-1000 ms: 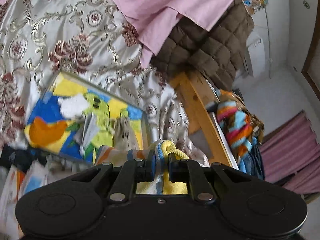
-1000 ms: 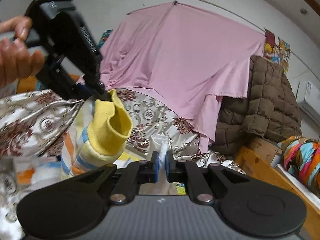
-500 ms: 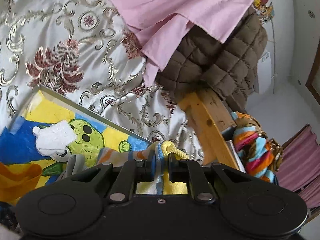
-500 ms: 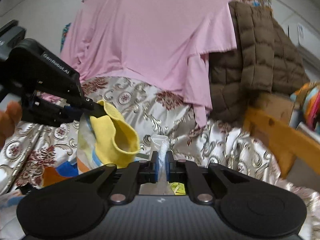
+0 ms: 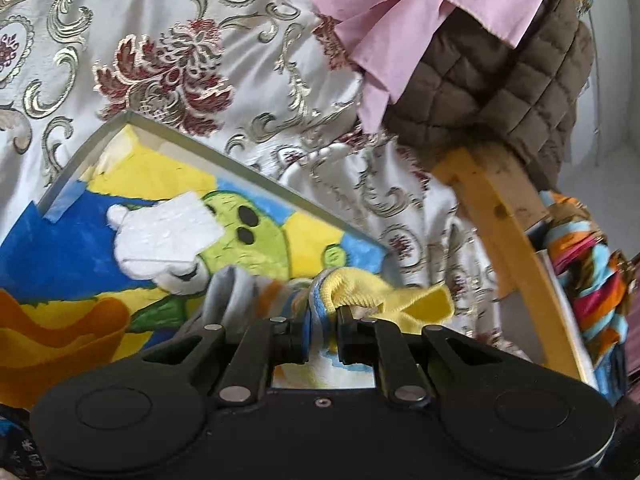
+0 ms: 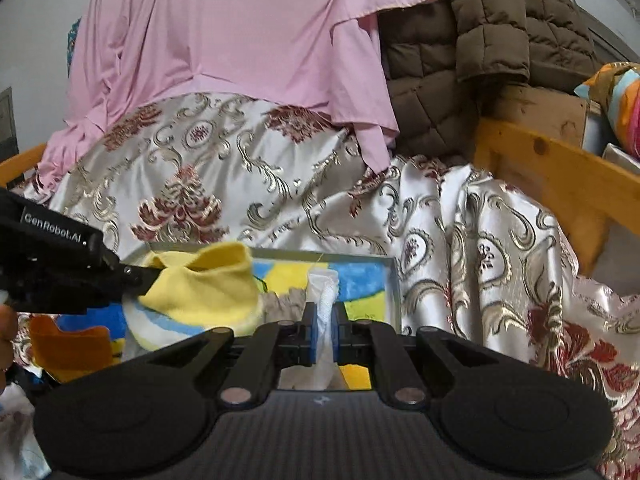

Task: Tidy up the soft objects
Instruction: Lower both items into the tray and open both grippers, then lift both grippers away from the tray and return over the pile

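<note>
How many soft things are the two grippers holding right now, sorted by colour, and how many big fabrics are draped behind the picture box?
Held, yellow with stripes: 1, the sock in the left gripper
Held, white: 1, the white sock in the right gripper
Draped, pink: 1, the pink cloth
Draped, brown: 1, the quilted jacket
Total: 4

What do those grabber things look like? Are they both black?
Yes, both are black. The left gripper has two round discs at its base, slanted link bars with silver screws, and blue pads inside its fingers. The right gripper looks the same, but its body has a grey woven texture. In the right wrist view, white "GenRobot.AI" lettering shows on the left gripper's side. No sleeves or cables show.
</note>
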The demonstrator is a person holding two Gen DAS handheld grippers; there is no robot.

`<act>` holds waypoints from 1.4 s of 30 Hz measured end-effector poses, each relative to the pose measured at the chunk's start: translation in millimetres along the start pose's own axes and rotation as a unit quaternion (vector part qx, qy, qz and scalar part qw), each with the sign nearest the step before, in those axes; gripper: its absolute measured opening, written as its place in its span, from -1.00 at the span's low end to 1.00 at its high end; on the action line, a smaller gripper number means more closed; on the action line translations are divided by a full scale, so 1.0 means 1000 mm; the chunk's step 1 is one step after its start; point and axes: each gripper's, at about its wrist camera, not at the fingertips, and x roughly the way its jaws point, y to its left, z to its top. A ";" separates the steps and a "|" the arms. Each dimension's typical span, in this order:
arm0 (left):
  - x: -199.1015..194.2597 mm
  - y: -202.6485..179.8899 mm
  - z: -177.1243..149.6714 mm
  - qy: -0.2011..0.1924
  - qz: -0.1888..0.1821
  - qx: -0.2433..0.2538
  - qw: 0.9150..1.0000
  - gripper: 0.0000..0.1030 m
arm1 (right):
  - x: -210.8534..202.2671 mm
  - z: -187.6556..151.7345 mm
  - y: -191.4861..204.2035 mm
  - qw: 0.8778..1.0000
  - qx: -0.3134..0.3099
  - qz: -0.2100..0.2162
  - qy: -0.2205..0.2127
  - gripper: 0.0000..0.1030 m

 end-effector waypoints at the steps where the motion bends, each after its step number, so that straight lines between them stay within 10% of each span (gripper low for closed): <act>1: 0.001 0.001 -0.002 0.001 0.005 0.001 1.000 -0.75 | 0.001 -0.002 0.000 1.000 0.001 -0.003 0.003 -0.84; 12: 0.003 0.006 -0.020 0.001 0.056 0.029 0.998 -0.60 | 0.004 -0.013 -0.003 0.999 0.008 -0.018 0.027 -0.42; 32: -0.035 -0.019 -0.041 -0.048 0.113 0.101 0.987 0.42 | -0.031 -0.013 0.004 1.000 0.009 -0.016 0.006 0.63; 42: -0.099 -0.036 -0.056 -0.093 0.109 0.107 0.984 0.70 | -0.095 0.002 0.013 0.999 0.023 -0.007 -0.038 0.75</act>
